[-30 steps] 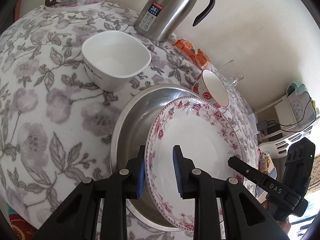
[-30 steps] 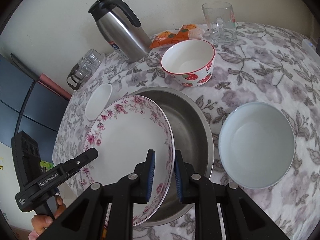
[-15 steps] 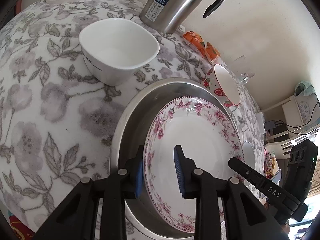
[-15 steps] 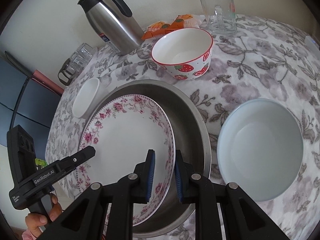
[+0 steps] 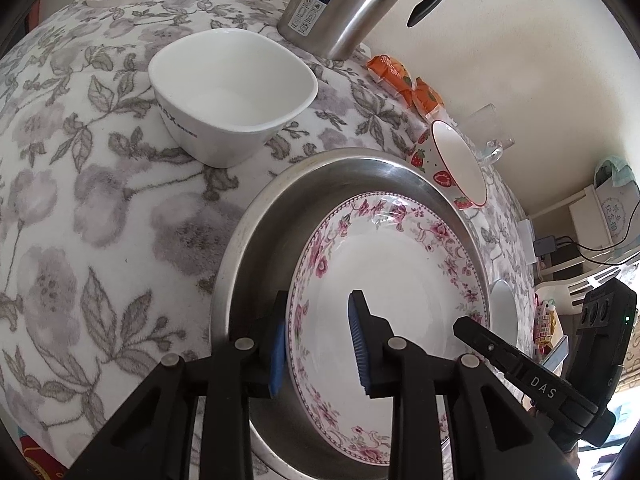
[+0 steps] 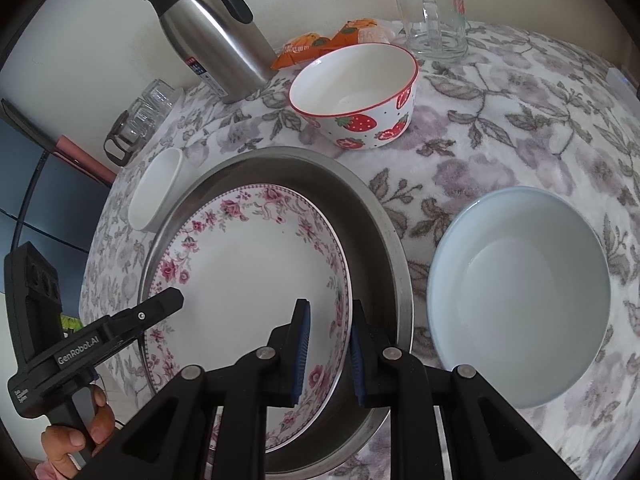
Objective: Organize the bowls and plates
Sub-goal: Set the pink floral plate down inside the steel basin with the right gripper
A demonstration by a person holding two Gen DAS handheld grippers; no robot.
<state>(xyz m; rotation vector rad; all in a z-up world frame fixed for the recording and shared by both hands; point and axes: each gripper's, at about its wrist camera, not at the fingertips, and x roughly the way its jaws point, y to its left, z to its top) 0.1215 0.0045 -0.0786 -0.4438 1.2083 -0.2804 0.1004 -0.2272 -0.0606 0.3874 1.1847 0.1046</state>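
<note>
The bench [image 6: 520,92], under a floral cloth, carries everything. At its centre sits my steel pan [image 6: 384,240] [image 5: 256,248], and the floral plate [image 6: 256,264] [image 5: 400,280] lies inside it, tilted, with one edge toward the pan's wall. Beside the pan on one side stands a pale blue bowl [image 6: 520,292]; behind the pan stands a strawberry bowl [image 6: 356,84] [image 5: 460,164]; on the other side stands a white square bowl [image 5: 236,92] [image 6: 156,192]. A steel flask [image 6: 216,36] [image 5: 344,4] and a glass mug [image 6: 432,12] stand near the wall. My right tongs [image 6: 328,352] are clamped on the plate's near rim, one pad inside and one outside. My left tongs [image 5: 318,348] straddle the opposite rim with the pads apart; the inner pad stands clear of the plate.
</note>
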